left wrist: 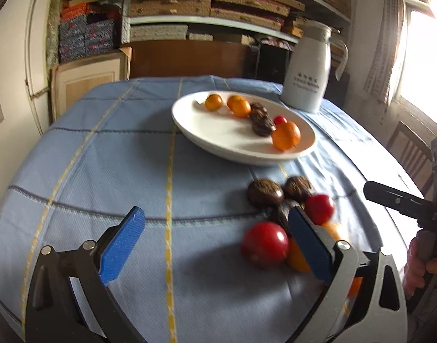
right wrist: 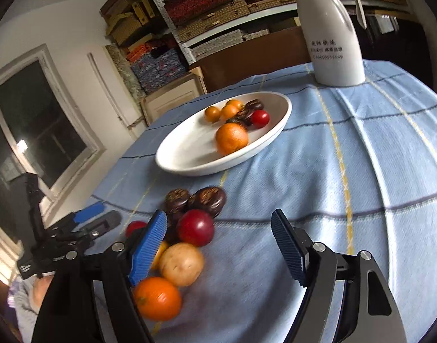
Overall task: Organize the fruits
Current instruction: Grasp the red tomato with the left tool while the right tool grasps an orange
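- Two hand-held grippers, left (left wrist: 215, 245) and right (right wrist: 218, 245), hover released and empty over the bench (left wrist: 104, 148).
- White plate (right wrist: 172, 154) already holds several fruits.
- Loose fruit pile (right wrist: 190, 228) lies near the plate; the red fruit (right wrist: 195, 227), outermost, seems easiest to straddle without scattering neighbours.
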